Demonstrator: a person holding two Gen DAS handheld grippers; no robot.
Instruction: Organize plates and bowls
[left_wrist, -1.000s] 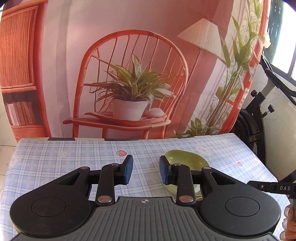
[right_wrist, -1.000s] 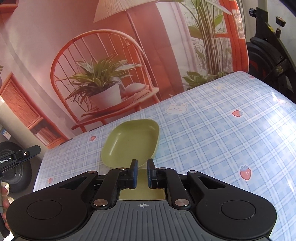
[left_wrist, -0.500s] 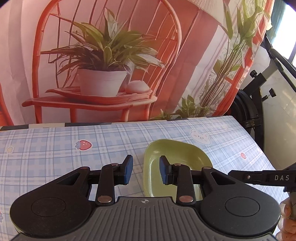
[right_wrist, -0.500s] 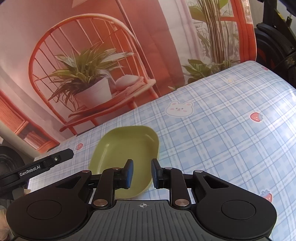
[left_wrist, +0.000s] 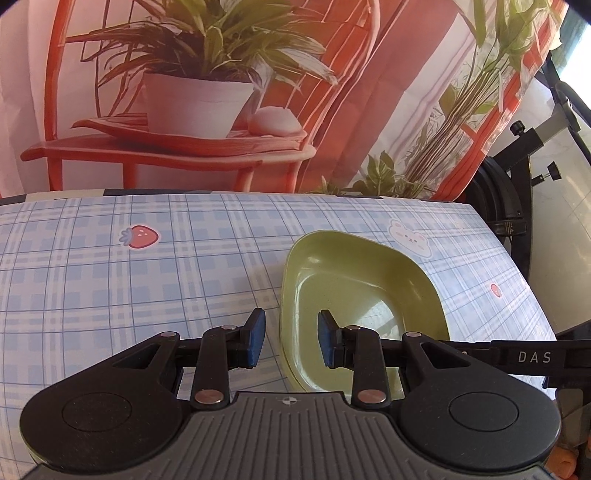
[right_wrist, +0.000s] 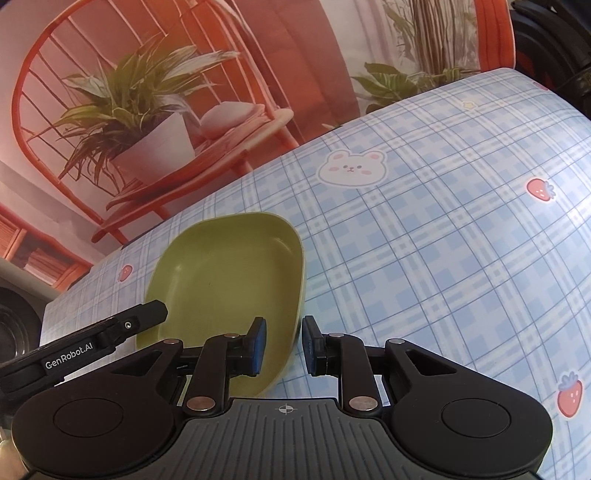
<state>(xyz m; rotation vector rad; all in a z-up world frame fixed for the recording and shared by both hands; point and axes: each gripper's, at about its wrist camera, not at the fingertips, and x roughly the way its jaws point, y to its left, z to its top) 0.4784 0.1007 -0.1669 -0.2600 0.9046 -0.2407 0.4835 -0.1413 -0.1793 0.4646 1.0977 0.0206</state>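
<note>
A single green squarish bowl (left_wrist: 362, 280) rests on the blue checked tablecloth (left_wrist: 110, 288). My left gripper (left_wrist: 291, 339) is open and straddles the bowl's left rim: one pad outside, one inside, neither touching. In the right wrist view the same bowl (right_wrist: 229, 273) lies at centre left. My right gripper (right_wrist: 283, 345) is open across its right rim, with the left pad over the inside and the right pad over the cloth. Each view also shows the other gripper's black finger at its side.
The table (right_wrist: 443, 240) runs back to a printed backdrop of a red chair and potted plant (left_wrist: 199, 99). Black exercise equipment (left_wrist: 517, 184) stands past the right table edge. A sliver of green rim (left_wrist: 31, 452) shows under the left gripper's body.
Both grippers came down and closer to the bowl, which now fills more of each view. The right jaws opened a little wider and now bracket the bowl's rim.
</note>
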